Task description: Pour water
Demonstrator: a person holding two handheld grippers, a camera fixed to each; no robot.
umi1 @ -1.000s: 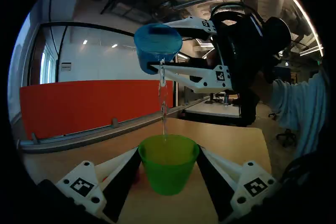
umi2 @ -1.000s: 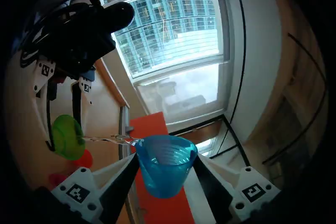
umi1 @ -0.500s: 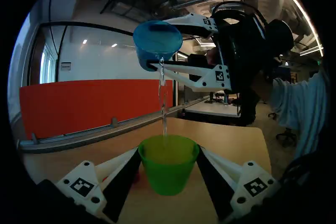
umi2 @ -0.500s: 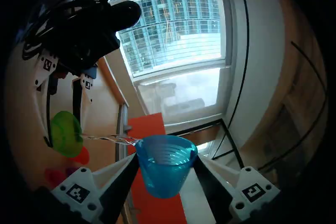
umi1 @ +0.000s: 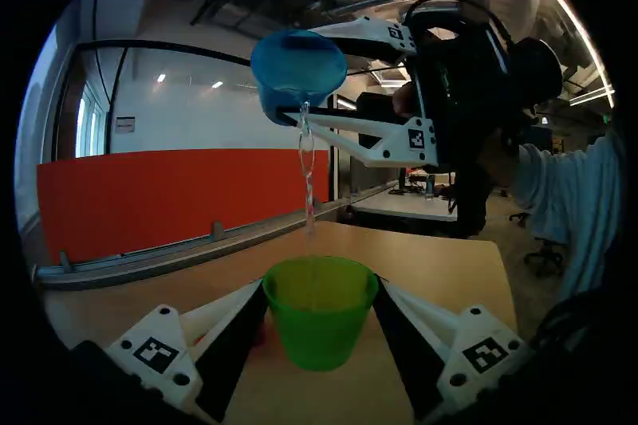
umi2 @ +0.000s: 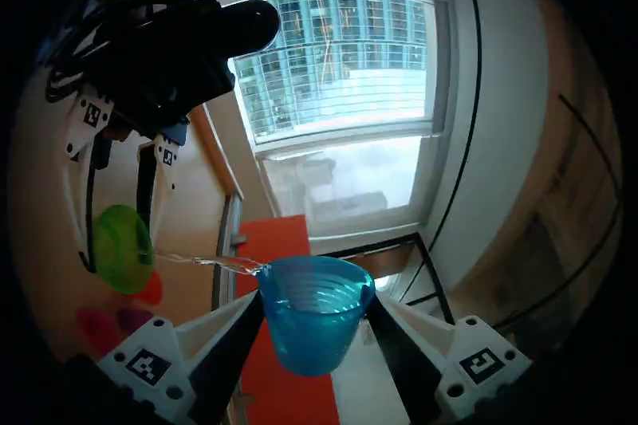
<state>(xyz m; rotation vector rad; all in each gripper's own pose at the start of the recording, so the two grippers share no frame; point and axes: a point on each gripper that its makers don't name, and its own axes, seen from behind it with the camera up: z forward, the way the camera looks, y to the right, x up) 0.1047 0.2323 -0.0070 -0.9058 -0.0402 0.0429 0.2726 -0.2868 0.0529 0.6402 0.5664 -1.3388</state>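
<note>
My left gripper (umi1: 319, 321) is shut on a green cup (umi1: 320, 309) that stands upright just above the wooden table (umi1: 446, 273). High above it, the right gripper (umi1: 315, 78) holds a blue cup (umi1: 298, 70) tipped on its side, and a thin stream of water (umi1: 305, 178) falls from its rim into the green cup. In the right gripper view, my right gripper (umi2: 315, 321) is shut on the blue cup (umi2: 313, 321). Water (umi2: 211, 261) runs from its lip towards the green cup (umi2: 121, 249), held in the left gripper (umi2: 120, 186).
An orange partition (umi1: 167, 194) and a metal rail (umi1: 199, 242) run along the table's far edge. A person's sleeve (umi1: 570, 210) is at the right. Small red and pink things (umi2: 112, 317) lie on the table near the green cup. A large window (umi2: 343, 98) is behind.
The blue cup has tipped a little further and risen slightly. Water keeps falling into the green cup, which has stayed in place.
</note>
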